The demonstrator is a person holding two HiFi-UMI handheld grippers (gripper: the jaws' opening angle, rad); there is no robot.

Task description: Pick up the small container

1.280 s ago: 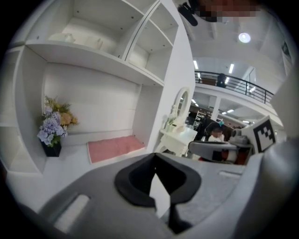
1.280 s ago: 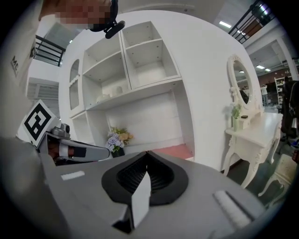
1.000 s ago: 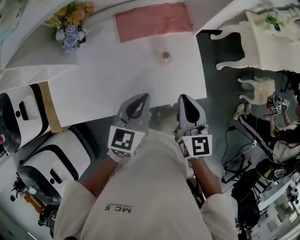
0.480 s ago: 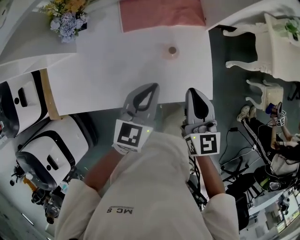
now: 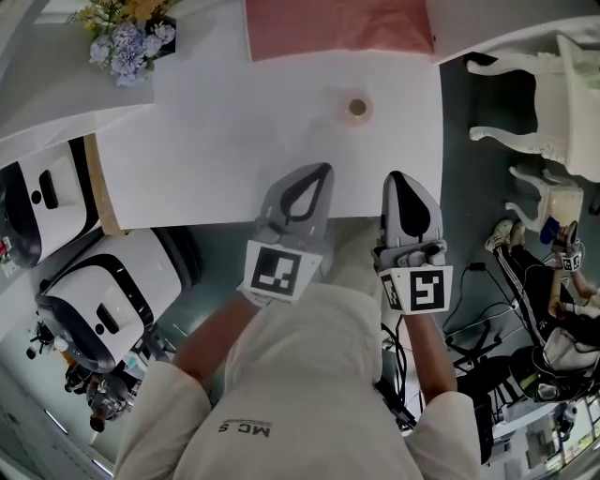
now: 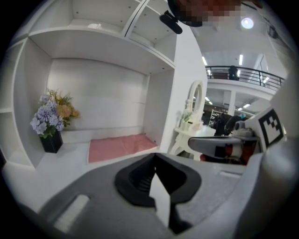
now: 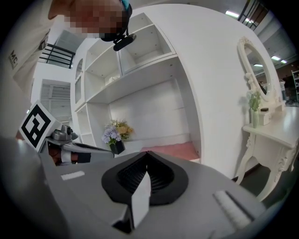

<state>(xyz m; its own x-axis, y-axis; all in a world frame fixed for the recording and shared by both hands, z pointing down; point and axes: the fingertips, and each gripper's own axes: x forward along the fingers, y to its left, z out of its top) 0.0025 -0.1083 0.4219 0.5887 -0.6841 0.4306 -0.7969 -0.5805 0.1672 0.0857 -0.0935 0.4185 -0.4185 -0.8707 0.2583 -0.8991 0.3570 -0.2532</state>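
- Left gripper [image 5: 319, 172] is pressed together, empty, over the table [image 5: 225, 141] edge.
- Right gripper [image 5: 403, 178] beside it, also pressed together, empty.
- Container [image 5: 357, 109] sits ahead, untouched.

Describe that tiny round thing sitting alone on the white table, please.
The small container is a tiny round pot seen from above, with a pale, pinkish rim around a brownish centre. It is too small to tell its material. It stands on the bare white table, just short of the pink mat. Nothing touches it. The left gripper and right gripper are both well short of it.
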